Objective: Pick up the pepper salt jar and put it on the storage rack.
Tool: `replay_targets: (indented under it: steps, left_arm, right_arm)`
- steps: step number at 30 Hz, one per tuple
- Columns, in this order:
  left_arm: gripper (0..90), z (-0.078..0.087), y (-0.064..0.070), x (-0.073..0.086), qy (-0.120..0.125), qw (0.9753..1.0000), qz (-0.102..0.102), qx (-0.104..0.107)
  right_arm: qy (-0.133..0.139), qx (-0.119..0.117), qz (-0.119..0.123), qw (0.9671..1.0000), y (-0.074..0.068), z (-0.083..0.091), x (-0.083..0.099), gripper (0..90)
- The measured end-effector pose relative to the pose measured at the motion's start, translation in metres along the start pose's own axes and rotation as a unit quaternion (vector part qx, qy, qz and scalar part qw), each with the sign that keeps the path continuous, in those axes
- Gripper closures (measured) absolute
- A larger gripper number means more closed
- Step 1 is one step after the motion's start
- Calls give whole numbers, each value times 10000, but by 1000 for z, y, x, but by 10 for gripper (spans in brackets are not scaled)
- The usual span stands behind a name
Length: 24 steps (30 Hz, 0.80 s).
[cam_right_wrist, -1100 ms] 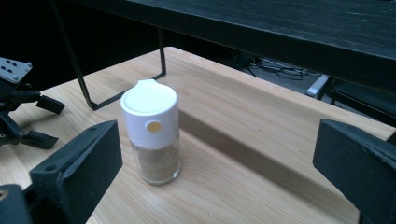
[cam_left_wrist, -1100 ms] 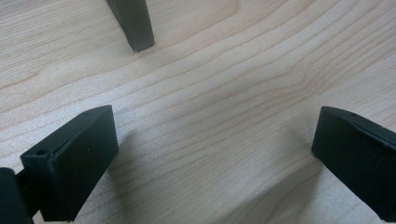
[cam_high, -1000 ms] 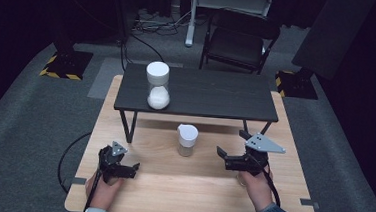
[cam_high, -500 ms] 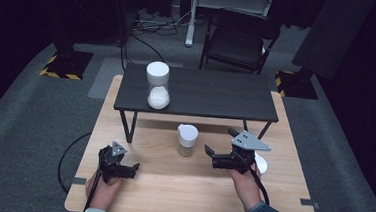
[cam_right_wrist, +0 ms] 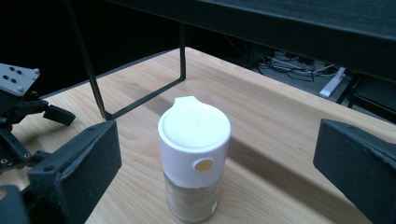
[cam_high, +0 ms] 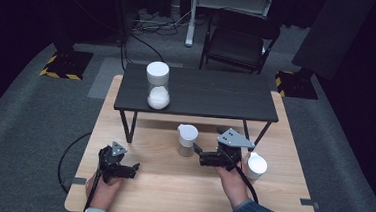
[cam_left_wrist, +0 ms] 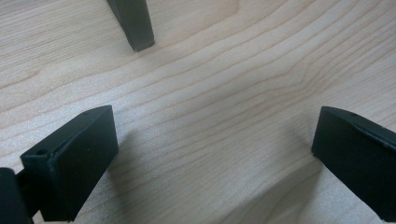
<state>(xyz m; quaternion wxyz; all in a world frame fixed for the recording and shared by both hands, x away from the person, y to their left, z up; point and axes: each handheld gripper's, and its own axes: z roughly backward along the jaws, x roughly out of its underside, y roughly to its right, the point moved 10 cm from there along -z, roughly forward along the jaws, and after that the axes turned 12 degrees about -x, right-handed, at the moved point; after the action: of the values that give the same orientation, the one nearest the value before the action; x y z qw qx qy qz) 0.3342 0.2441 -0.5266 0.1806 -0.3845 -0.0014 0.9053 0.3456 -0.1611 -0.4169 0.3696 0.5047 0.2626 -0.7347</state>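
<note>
**Lighting and Image Quality**

High view: the wooden table (cam_high: 170, 185) is lit from overhead; the surrounding floor falls into near-black. Detail is soft and low in resolution.

Left gripper view: bright, even light; wood grain sharp, soft shadows under the jaws.

Right gripper view: the white-capped jar (cam_right_wrist: 194, 156) is crisp, its lid (cam_right_wrist: 194, 126) mildly glaring; near jaws blurred, background dark.

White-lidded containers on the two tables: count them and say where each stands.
3. A large jar stands on the dark raised table; a small shaker stands before the right gripper; another container stands beside the right hand. Others may be hidden.
</note>
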Motion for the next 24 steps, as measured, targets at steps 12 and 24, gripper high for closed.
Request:
replay_targets:
  steps: [12, 24]
  left_arm:
    - [1, 0, 0, 0, -1, 10000, 0, 0]
    - [1, 0, 0, 0, 0, 10000, -1, 0]
  right_arm:
    - [-40, -117, -145, 9998, -2, -29, 4, 7]
    - [-171, -95, -162, 9997, 1, -51, 10, 5]
